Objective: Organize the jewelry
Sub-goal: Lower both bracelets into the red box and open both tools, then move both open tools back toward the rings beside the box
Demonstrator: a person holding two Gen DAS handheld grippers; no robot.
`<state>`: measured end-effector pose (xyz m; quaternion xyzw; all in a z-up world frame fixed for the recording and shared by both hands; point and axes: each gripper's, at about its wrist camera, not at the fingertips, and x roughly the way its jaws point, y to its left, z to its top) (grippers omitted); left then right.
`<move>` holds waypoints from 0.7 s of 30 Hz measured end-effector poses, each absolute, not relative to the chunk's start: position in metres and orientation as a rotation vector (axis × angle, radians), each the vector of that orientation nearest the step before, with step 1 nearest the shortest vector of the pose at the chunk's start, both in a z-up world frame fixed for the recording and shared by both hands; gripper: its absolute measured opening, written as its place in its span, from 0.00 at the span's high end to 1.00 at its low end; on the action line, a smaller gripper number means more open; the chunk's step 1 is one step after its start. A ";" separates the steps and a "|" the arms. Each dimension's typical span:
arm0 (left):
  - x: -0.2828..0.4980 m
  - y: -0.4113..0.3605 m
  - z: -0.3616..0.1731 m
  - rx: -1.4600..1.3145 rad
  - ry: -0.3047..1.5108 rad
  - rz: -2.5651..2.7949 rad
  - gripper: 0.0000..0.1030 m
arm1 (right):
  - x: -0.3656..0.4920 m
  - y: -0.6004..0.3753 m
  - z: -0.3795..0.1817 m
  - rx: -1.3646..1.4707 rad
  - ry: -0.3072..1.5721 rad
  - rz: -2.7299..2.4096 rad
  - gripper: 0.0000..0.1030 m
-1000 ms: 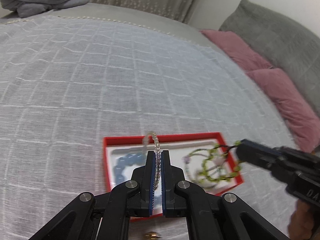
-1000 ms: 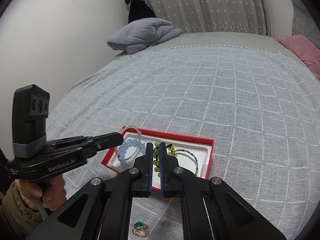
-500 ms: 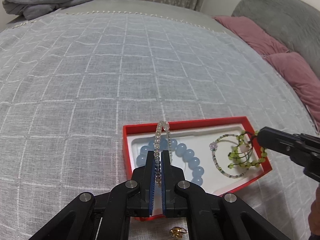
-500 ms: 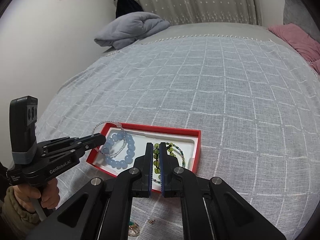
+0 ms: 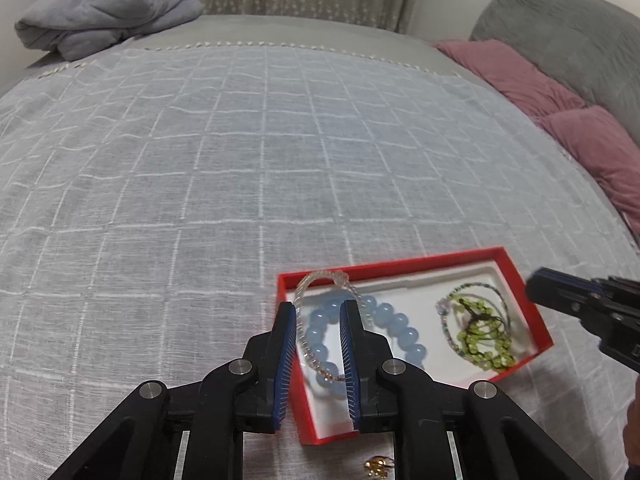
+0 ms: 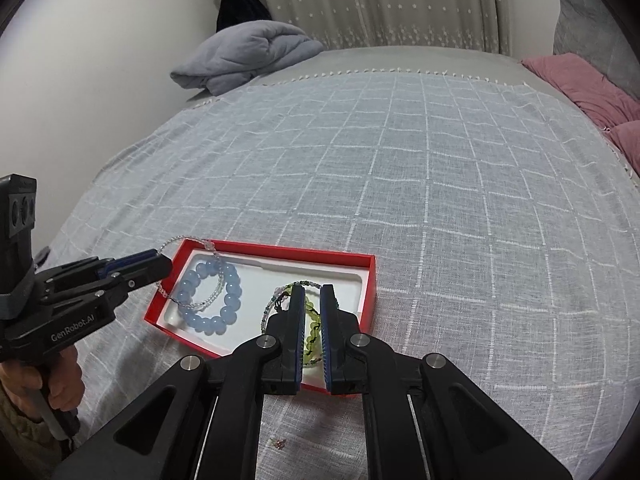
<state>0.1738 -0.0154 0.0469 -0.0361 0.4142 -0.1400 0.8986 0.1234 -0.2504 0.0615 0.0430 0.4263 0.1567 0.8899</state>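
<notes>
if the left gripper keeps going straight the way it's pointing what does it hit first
Most likely the clear bead bracelet draped over the blue bead bracelet in the red box; both lie between the open left gripper fingers. Depth is hard to judge.

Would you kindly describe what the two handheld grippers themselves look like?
Both the left gripper and right gripper are matte black linkages with silver pivot screws and blue ribbed finger pads. The left one's side bears white "GenRobot.AI" lettering.
</notes>
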 end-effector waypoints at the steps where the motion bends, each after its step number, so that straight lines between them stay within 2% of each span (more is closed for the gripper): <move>1: 0.175 -0.014 0.046 -0.076 0.860 -0.285 0.82 | 0.123 -0.251 0.062 0.094 0.885 0.325 0.92; 8: 0.172 -0.022 0.044 -0.086 0.864 -0.336 0.81 | 0.113 -0.253 0.068 0.115 0.879 0.340 0.92; 14: 0.176 -0.021 0.032 -0.190 0.955 -0.437 0.80 | 0.097 -0.251 0.074 0.128 0.867 0.367 0.90; 16: 0.172 -0.011 0.045 -0.227 0.914 -0.437 0.80 | 0.091 -0.249 0.076 0.128 0.864 0.380 0.89; 19: 0.166 0.005 0.063 -0.230 0.847 -0.402 0.72 | 0.083 -0.249 0.079 0.132 0.861 0.395 0.87; 21: 0.163 0.013 0.063 -0.215 0.842 -0.361 0.72 | 0.077 -0.251 0.081 0.140 0.859 0.404 0.86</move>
